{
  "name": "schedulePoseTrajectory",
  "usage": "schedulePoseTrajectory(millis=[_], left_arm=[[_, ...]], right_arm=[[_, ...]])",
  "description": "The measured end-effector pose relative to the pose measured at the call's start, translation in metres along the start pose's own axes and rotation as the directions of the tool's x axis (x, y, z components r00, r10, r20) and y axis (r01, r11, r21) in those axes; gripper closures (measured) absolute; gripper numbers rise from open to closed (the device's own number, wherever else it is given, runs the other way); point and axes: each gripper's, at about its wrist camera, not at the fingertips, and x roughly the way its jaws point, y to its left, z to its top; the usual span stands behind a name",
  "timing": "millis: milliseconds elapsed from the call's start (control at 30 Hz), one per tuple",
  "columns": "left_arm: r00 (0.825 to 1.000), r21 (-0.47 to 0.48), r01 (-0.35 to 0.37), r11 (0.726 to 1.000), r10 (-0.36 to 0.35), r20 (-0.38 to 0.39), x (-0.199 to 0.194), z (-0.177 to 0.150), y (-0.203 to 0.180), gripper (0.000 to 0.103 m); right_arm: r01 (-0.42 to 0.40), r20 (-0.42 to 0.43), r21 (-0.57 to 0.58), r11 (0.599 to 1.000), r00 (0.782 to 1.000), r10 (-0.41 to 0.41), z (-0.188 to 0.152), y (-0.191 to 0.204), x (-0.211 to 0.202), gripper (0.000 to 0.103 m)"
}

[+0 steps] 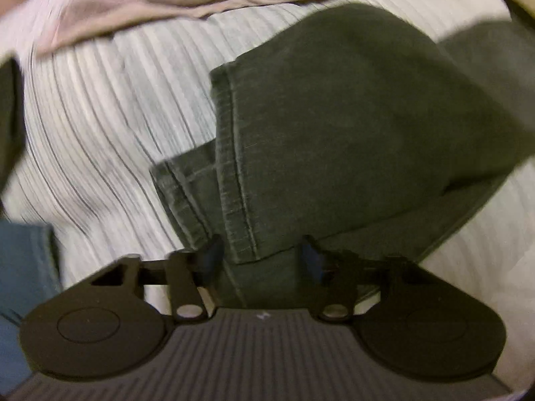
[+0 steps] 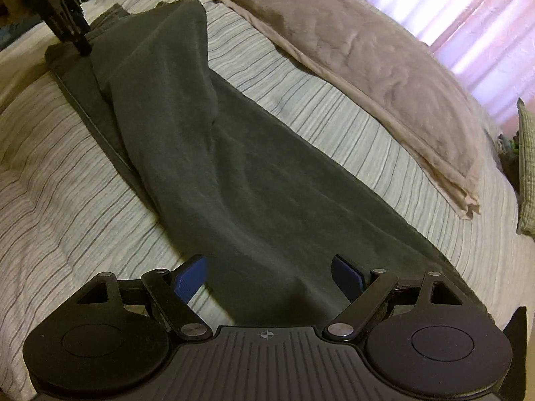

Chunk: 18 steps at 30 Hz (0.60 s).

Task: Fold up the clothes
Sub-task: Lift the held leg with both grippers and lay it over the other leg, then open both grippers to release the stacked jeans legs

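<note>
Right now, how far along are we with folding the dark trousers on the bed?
Done: the dark trousers lie lengthwise on the striped bedcover, legs roughly stacked, hems nearly aligned. In hand: the left gripper sits open at the hem end; the right gripper sits open over the opposite end, gripping nothing. Left: no crosswise fold made yet.

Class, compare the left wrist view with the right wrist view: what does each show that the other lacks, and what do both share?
Only the left wrist view: the stitched hem of the trousers and blue fabric at the left edge. Only the right wrist view: bright pink curtains and the left gripper at the trousers' far end. Both: dark grey-green trousers, striped white bedspread, beige folded blanket.
</note>
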Motion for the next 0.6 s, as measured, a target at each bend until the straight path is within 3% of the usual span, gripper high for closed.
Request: schedulePoseTrajectory(millis=[100, 200, 267, 367, 500, 600], left_arm=[[1.000, 0.013, -0.001, 1.000, 0.001, 0.009, -0.016, -0.006, 0.001, 0.089], [1.000, -0.035, 0.000, 0.999, 0.000, 0.009, -0.055, -0.018, 0.004, 0.089], [1.000, -0.073, 0.012, 0.997, -0.014, -0.027, -0.071, -0.029, 0.002, 0.088], [0.993, -0.066, 0.018, 0.998, -0.025, -0.116, -0.066, -0.045, -0.007, 0.089], [0.984, 0.031, -0.093, 0.995, 0.096, -0.150, -0.056, -0.054, -0.011, 0.091], [0.983, 0.065, -0.112, 0.992, 0.120, -0.137, -0.057, -0.049, -0.005, 0.089]], right_arm=[[0.006, 0.007, -0.014, 1.000, 1.000, -0.006, 0.008, 0.002, -0.003, 0.019], [0.009, 0.026, -0.011, 1.000, 1.000, -0.009, 0.018, 0.001, -0.008, 0.019], [0.004, 0.032, -0.005, 1.000, 0.999, -0.004, 0.023, 0.001, -0.009, 0.019], [-0.005, 0.030, -0.007, 1.000, 1.000, 0.006, 0.027, 0.003, -0.006, 0.019], [-0.012, 0.031, -0.025, 1.000, 0.999, 0.013, 0.029, 0.003, -0.005, 0.019], [-0.013, 0.022, -0.005, 1.000, 1.000, 0.013, 0.030, -0.003, -0.002, 0.019]])
